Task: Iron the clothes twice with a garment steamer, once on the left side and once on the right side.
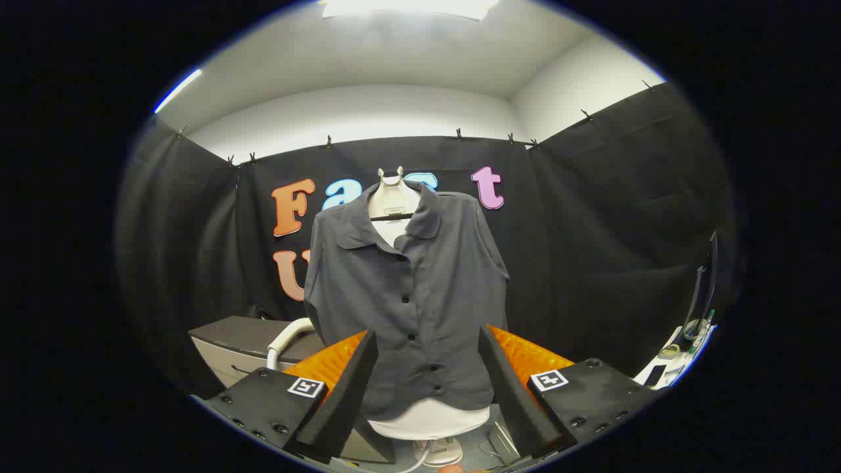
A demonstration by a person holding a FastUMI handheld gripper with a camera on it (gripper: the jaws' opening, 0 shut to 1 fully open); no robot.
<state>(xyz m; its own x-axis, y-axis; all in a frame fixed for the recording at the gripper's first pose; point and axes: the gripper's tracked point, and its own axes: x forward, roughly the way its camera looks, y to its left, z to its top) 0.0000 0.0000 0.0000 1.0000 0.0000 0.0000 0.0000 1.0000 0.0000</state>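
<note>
A dark grey short-sleeved shirt [410, 295] hangs buttoned on a pale torso-shaped form [394, 200], whose white neck piece rises out of the open collar and whose white lower body [430, 420] shows below the shirt's hem. The shirt hangs upright and faces the camera, its row of dark buttons running down the middle.

The claw [427, 387] is spread wide, its two fingers angled apart, and it grips nothing. The lower half of the shirt shows in the gap between the fingers, beyond their tips; no contact with the cloth can be seen.

Beside the shirt's lower edge, behind one finger, a white curved hose or handle [284, 340] rises in front of a grey box-like unit [243, 341]. Under the shirt, the form's base [441, 452] and a thin pale cord [420, 460] rest on a grey surface. Well off to the shirt's other side, a white bench [677, 358] carries small items too small to tell apart.
</note>
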